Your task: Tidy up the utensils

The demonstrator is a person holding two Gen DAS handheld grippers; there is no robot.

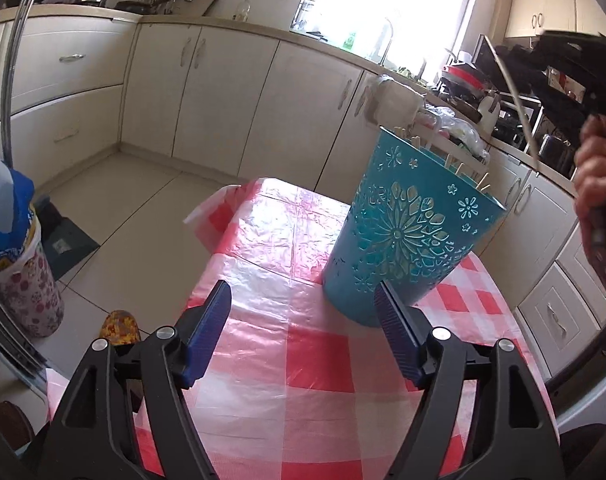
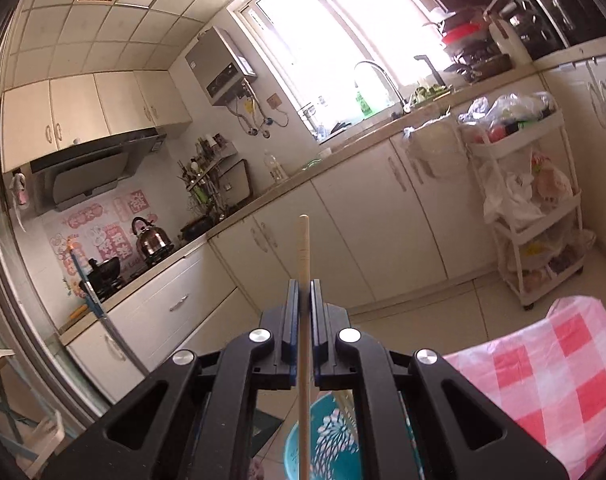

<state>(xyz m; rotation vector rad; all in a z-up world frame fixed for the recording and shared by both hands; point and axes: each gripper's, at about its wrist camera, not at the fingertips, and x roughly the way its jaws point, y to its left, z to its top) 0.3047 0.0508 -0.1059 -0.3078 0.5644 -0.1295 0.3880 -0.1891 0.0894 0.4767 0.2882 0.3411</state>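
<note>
You are standing in a home kitchen: cream cabinets (image 2: 343, 232) run under a counter, a faucet (image 2: 377, 76) curves before the bright window (image 2: 327, 40), a kettle (image 2: 151, 238) sits below the range hood (image 2: 87, 172), and a water heater (image 2: 219, 66) hangs nearby.

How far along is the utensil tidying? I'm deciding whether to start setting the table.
Partly done: several chopsticks already stand in the teal holder on the checked tablecloth. In hand: the right gripper is shut on one more chopstick, held above the holder. The left gripper is open and empty beside the holder. Left: dropping that chopstick in; no other loose utensils show on the visible cloth.
</note>
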